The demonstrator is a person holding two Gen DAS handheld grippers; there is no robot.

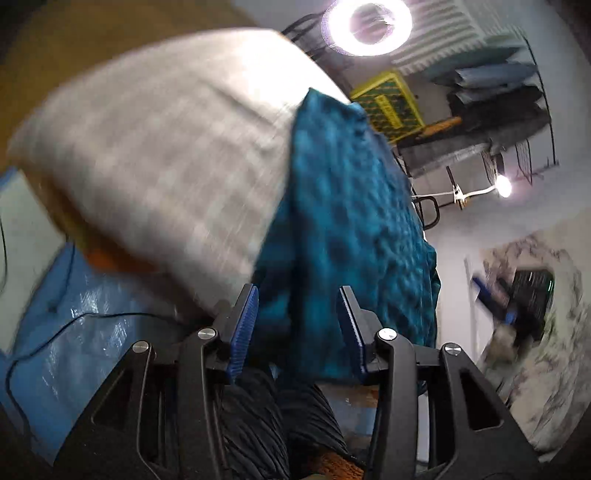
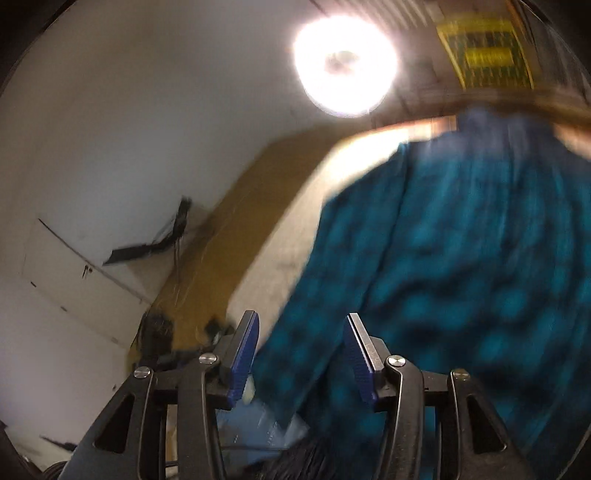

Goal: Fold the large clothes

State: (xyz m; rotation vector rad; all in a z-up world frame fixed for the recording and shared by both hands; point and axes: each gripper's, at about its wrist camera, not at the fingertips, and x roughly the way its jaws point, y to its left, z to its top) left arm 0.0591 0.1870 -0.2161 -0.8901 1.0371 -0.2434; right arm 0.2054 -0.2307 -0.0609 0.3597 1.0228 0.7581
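With both the left tongs (image 1: 297,328) and right tongs (image 2: 301,354) parted and gripping nothing, the teal patterned garment (image 1: 343,221) lies just ahead of them, so seize matching edges before folding.

Ring light (image 1: 366,27), lit, top centre of the left view. White wall (image 2: 110,110); yellow crate (image 1: 388,107) upper right. Rack of rolled fabrics (image 1: 495,92) at far right.

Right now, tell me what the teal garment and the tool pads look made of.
Teal garment: soft woven or knit fabric, matte, with a dark blotchy print; it drapes and puckers. Motion blur leaves the fibre unclear.
Tool pads: blue, ribbed, matte, likely rubber or soft plastic, on black arms with shiny metal pins.
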